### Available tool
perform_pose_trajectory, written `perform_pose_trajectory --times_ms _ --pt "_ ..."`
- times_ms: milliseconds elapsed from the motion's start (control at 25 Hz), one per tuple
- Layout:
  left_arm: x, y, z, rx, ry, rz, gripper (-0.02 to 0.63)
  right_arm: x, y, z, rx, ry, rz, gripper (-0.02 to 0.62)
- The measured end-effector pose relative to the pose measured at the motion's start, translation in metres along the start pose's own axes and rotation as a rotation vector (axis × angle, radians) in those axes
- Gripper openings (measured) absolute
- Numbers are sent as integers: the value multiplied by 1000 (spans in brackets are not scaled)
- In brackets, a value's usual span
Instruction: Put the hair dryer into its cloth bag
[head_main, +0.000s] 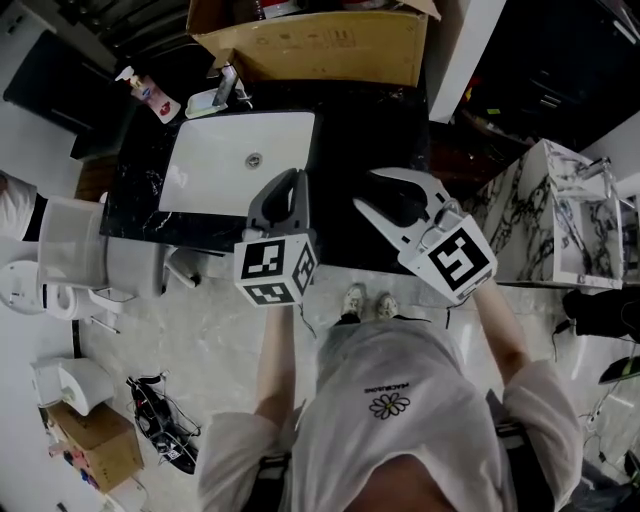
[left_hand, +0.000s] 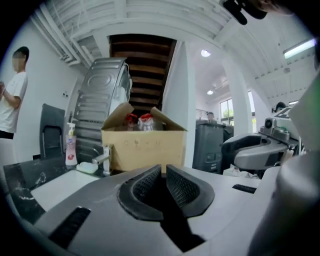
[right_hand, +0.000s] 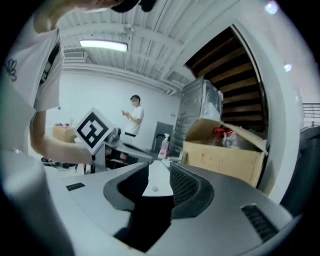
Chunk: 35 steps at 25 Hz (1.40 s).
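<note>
No view shows a hair dryer or a cloth bag. Both grippers are held up in front of the person, over the front edge of a black counter (head_main: 375, 130). My left gripper (head_main: 291, 181) is shut, its dark ribbed pads (left_hand: 150, 182) almost meeting with nothing between them. To its right, my right gripper (head_main: 366, 190) stands open and empty. In the right gripper view, the white sink shows through the gap between its pads (right_hand: 186, 185). The left gripper's marker cube (right_hand: 95, 130) appears at the left of that view.
A white sink (head_main: 215, 165) is set in the counter, with a tap (left_hand: 102, 159) and a soap bottle (head_main: 152, 97) behind it. An open cardboard box (head_main: 320, 45) stands at the back. A toilet (head_main: 40, 285) is left, a marble shelf (head_main: 560, 210) right. A person (right_hand: 133, 117) stands further off.
</note>
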<state>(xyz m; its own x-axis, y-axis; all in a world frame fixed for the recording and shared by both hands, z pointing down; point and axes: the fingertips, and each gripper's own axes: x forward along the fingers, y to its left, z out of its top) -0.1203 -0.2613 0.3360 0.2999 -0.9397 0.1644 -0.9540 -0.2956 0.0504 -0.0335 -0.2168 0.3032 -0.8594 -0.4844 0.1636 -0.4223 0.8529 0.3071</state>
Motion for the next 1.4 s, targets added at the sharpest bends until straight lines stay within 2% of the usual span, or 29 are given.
perform_pose_trajectory --times_ms 120,200,400,600,760,960,1400 --pt "7 -9 50 -11 -101 -29 41 -19 -42 47 55 -159 -174 107" --pt "10 -17 78 -17 -164 -47 43 -34 -66 59 91 -209 -298 82" --pt "12 -45 120 29 -267 -73 41 -65 -105 50 202 -253 -528 49" --pt "10 -74 119 109 -285 -73 23 -88 -110 32 222 -266 -698 21" --pt "9 -87 104 157 -272 -56 18 -93 -103 8 254 -223 -746 12" --pt "11 -90 89 152 -244 -56 18 -88 -92 -13 259 -164 -764 12" --pt "13 -82 81 143 -219 -36 18 -87 -96 -15 239 -140 -775 12"
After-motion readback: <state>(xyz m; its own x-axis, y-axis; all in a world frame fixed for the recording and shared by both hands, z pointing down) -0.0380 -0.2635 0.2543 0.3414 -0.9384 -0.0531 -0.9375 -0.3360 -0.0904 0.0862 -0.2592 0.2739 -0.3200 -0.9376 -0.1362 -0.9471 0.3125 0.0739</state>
